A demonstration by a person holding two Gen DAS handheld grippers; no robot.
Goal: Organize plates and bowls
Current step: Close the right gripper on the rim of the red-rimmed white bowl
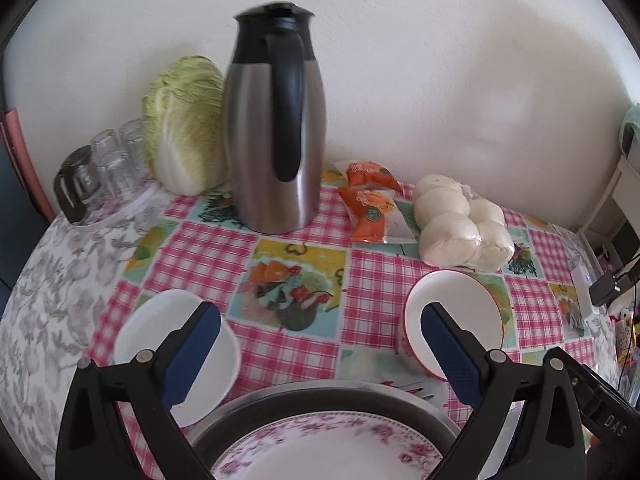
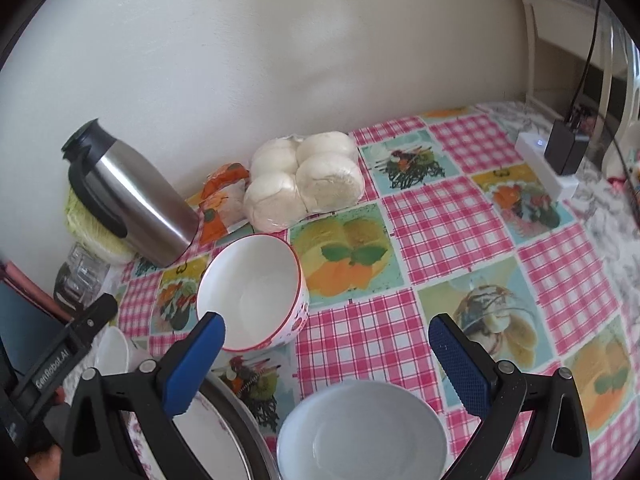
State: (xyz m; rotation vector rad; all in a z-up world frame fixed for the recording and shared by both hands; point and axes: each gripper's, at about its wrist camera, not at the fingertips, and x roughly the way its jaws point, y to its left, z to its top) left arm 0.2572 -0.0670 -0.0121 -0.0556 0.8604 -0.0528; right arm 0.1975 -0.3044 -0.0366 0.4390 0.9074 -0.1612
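In the left wrist view my left gripper (image 1: 320, 344) stands open above a pink-flowered plate (image 1: 328, 448) that lies in a metal pan (image 1: 320, 394). A plain white bowl (image 1: 140, 340) sits to its left, partly behind one finger. A red-rimmed bowl (image 1: 456, 300) stands upright to the right. In the right wrist view my right gripper (image 2: 328, 360) is open over another white bowl (image 2: 360, 432), touching nothing. The red-rimmed bowl (image 2: 252, 296) lies beyond its left finger. The flowered plate (image 2: 212, 440) and metal pan (image 2: 240, 412) show at bottom left.
A steel thermos jug (image 1: 276, 128), a cabbage (image 1: 188, 124) and glasses (image 1: 108, 160) line the wall. A bag of white buns (image 2: 308, 180) and orange packets (image 1: 372, 200) sit behind the bowls. A white power strip (image 2: 548, 164) lies at the far right of the checked tablecloth (image 2: 440, 216).
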